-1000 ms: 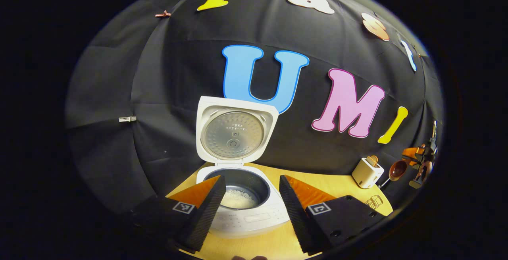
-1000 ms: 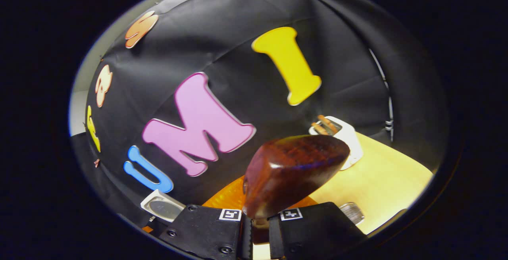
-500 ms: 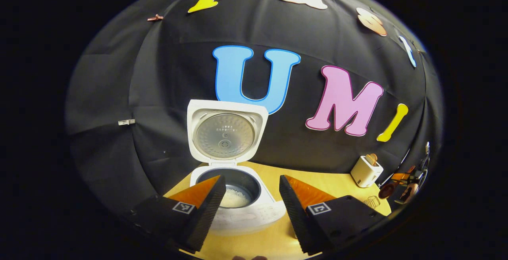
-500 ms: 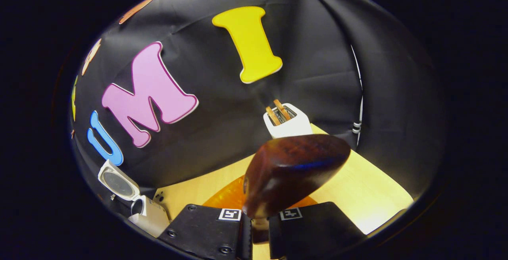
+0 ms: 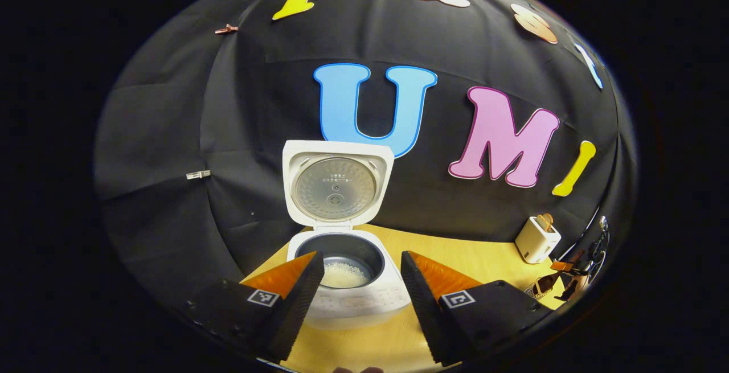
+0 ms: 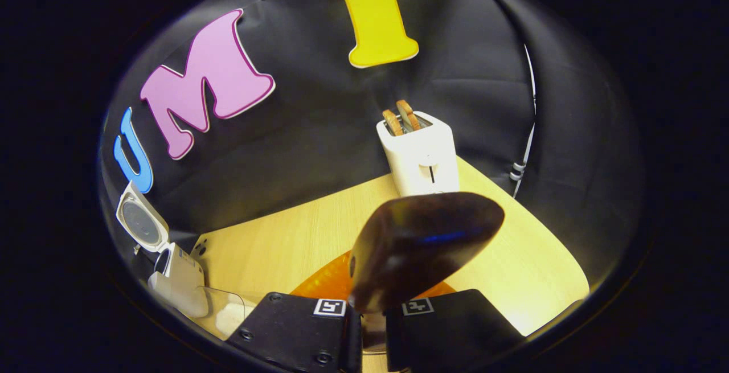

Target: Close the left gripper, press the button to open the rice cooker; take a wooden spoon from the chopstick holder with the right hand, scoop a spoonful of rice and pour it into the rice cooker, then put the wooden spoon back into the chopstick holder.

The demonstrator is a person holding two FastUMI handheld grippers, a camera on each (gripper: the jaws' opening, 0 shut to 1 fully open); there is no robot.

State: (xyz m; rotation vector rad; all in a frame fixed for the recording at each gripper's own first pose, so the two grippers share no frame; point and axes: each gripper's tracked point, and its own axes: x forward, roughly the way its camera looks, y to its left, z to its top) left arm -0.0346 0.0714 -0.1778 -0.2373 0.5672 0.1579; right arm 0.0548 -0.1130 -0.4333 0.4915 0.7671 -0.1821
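1. Rice cooker (image 5: 348,290) on the pale wooden table (image 5: 472,259), lid (image 5: 337,185) swung up and standing upright at the back, metal inner plate facing forward. White rice (image 5: 344,275) lies in the bottom of the dark inner pot.
2. Left gripper (image 5: 361,299) hangs in front of the cooker, jaws spread wide, nothing between them; the cooker's front panel shows in the gap.
3. Right gripper (image 6: 371,319): jaws nearly together, both fingers clamped on the stem of the wooden spoon (image 6: 424,248). The dark reddish-brown bowl of the spoon stands up just above the fingertips, close to the lens. Cannot tell whether anything lies in it.
4. White toaster (image 6: 420,154) stands at the back of the table against the black cloth, beyond the spoon, with two slices of bread (image 6: 401,118) sticking up out of its slots. Same toaster (image 5: 537,239) sits far right in the left gripper view.
5. In the right gripper view the cooker (image 6: 173,273) sits at the far left edge, lid up. A clear container (image 6: 225,310) with something white inside lies just beside it, near the bottom edge.
6. At the far right edge of the left gripper view, small and blurred: the other gripper with the spoon (image 5: 569,279), low near the table, below the toaster.
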